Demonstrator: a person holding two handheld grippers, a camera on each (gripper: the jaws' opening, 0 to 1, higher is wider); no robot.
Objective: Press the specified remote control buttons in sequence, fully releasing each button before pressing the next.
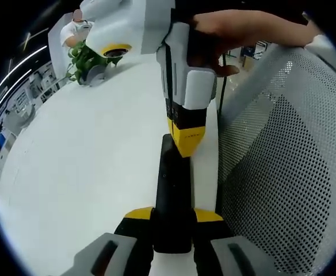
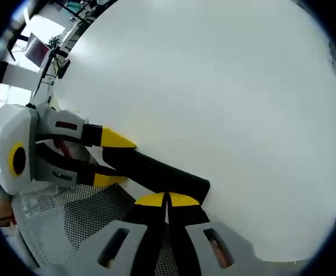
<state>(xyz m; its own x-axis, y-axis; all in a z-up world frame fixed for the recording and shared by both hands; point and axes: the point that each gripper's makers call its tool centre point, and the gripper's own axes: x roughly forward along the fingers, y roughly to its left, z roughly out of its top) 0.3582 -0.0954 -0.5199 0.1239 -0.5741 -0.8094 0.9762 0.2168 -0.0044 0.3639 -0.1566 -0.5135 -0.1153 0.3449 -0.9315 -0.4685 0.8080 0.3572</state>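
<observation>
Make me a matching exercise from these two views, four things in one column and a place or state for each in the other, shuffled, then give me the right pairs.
Things:
1. remote control
2. right gripper
3. potted plant
4. mesh chair back

Places or states:
A. standing at the table's far end
B. beside the table edge, perforated
C. clamped at one end between the left gripper's jaws
D. jaws together, tips down on the black bar

Pairs: 1-C, 2-D, 3-A, 4-B
</observation>
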